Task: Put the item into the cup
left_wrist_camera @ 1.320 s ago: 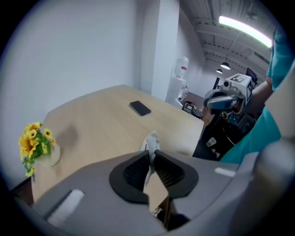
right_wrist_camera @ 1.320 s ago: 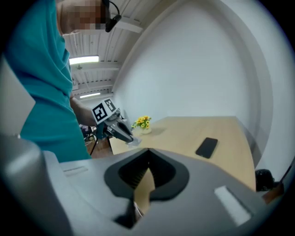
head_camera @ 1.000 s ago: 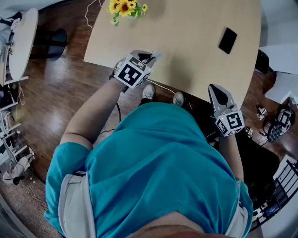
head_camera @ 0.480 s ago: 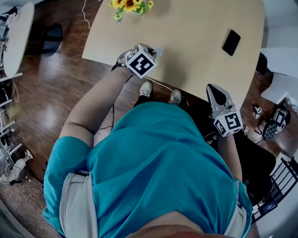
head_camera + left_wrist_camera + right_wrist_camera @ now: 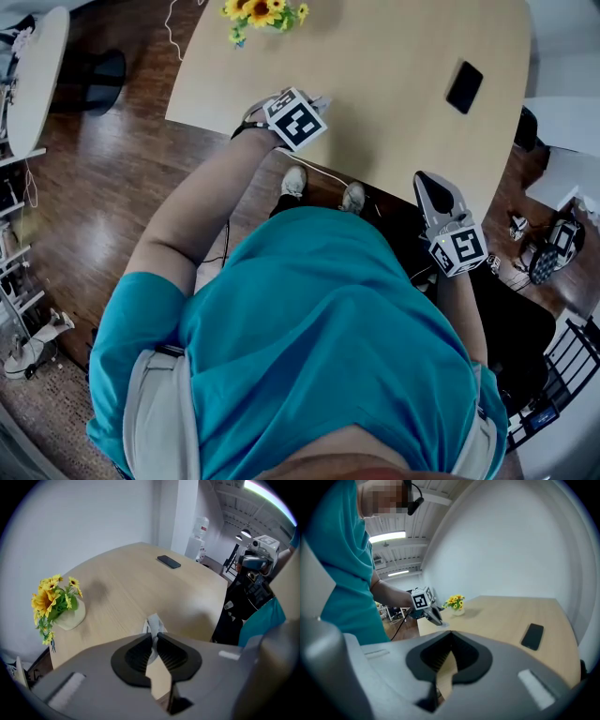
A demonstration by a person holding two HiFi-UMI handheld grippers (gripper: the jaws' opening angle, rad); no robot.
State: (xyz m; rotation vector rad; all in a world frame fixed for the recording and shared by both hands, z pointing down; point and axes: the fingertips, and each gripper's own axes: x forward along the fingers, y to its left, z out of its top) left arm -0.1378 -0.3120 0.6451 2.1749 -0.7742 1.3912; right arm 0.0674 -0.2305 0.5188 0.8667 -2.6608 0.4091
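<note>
My left gripper [image 5: 312,100] hangs over the near edge of the light wooden table [image 5: 394,56]. It is shut on a small white item [image 5: 153,623], a thin piece that sticks out past the jaw tips. From the right gripper view the left gripper [image 5: 439,619] shows with its marker cube on top. A white pot of yellow sunflowers [image 5: 60,607] stands at the table's far left corner; no other cup is in sight. My right gripper [image 5: 428,180] is off the table's right edge, shut, with nothing between its jaws.
A black phone [image 5: 463,85] lies flat on the right part of the table. The dark wooden floor [image 5: 122,187] lies below. A round white side table [image 5: 37,75] is at the left, and cables and gear are at the right.
My left gripper has moved a little to the right and forward over the table's edge, still holding the item. The right gripper has stayed almost still.
</note>
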